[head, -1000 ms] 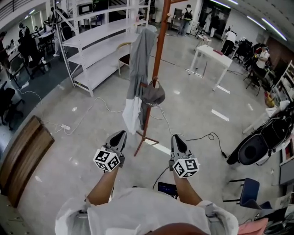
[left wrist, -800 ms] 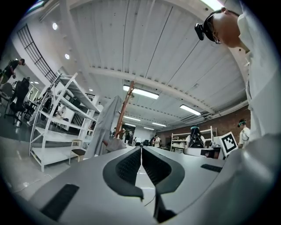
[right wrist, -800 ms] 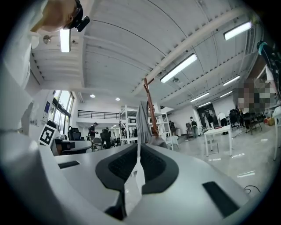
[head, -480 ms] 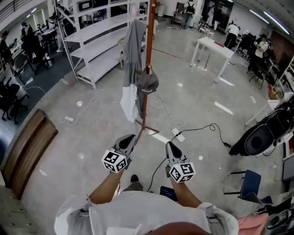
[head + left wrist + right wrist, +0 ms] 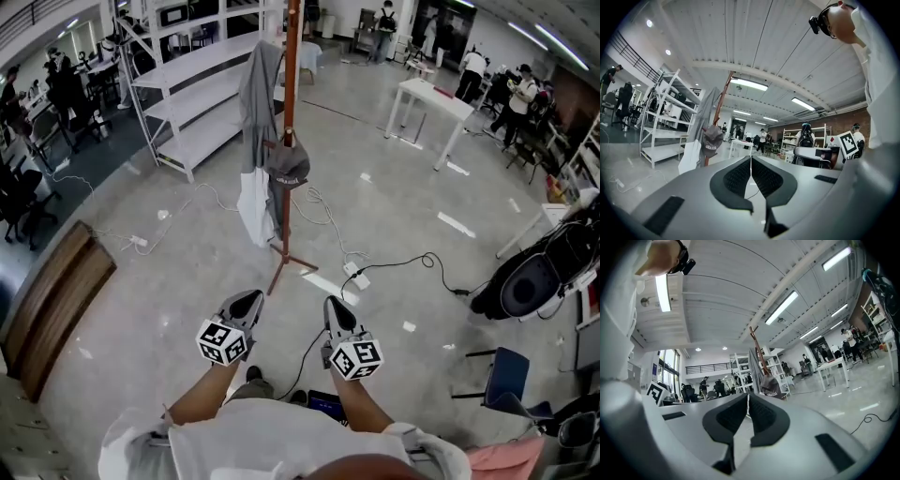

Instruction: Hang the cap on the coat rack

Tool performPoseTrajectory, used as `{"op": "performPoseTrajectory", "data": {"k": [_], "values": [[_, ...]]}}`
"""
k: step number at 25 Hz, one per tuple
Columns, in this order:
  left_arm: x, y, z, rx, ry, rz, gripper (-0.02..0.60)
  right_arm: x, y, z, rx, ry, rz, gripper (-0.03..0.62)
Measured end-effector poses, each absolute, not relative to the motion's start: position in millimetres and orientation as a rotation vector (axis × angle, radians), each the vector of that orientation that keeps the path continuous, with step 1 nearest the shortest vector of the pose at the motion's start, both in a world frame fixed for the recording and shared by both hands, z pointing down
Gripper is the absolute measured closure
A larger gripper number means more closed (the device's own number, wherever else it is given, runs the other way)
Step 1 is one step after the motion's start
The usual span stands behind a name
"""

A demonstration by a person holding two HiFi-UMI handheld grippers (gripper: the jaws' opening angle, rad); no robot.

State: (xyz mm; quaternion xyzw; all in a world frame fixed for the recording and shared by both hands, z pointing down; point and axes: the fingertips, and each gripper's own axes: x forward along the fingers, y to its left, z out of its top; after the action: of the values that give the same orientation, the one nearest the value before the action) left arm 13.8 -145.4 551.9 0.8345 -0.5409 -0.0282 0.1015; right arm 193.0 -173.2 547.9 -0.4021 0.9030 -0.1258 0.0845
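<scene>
A dark grey cap [image 5: 287, 167] hangs on a low peg of the brown wooden coat rack [image 5: 288, 84], beside a grey and white garment [image 5: 253, 112]. Both grippers are held low near my body, well short of the rack. My left gripper [image 5: 247, 300] is shut with nothing between its jaws, and so is my right gripper [image 5: 331, 306]. In the left gripper view the cap [image 5: 712, 141] hangs off to the left beyond the shut left gripper [image 5: 751, 158]. From the right gripper view the cap [image 5: 771, 386] shows just past the shut right gripper [image 5: 748, 395].
White shelving [image 5: 192, 89] stands behind the rack and a white table [image 5: 434, 101] at the back right. Cables and a power strip [image 5: 354, 274] lie on the floor. A wooden bench [image 5: 52, 300] is at the left; a black scooter [image 5: 534, 277] and blue chair [image 5: 506, 386] are at the right. People stand in the background.
The rack and cap now look farther off and shifted left in the head view. Both grippers stay shut and empty and have dropped slightly closer to my body.
</scene>
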Motion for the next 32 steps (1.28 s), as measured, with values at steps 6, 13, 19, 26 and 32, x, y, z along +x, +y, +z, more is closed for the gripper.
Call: {"op": "performPoseTrajectory", "data": {"k": [6,13,19,26,32], "values": [[26.0,-162.6,531.6,2.573,-1.502,-0.137,0.558,194.1,-182.0,532.5,-1.239,2.690,-0.346,0.566],[-2.8,-175.0,514.2,2.615,-1.441,-0.214,0.558,137.7,-185.4,526.8,-1.136,2.722,-0.372,0.569],[-21.1,-178.0,503.1,2.627,-1.413,-0.250,0.558,102.2,-190.4,501.4,-1.071,2.736,-0.306,0.569],[-47.8,-172.4,512.4,2.579,-1.413,-0.239,0.558,101.8,-190.2,509.4,-1.097,2.687,-0.401,0.569],[-42.8,-168.0,516.5,2.594,-1.368,-0.196,0.558,108.9,-185.6,518.7,-1.091,2.686,-0.479,0.569]]}}
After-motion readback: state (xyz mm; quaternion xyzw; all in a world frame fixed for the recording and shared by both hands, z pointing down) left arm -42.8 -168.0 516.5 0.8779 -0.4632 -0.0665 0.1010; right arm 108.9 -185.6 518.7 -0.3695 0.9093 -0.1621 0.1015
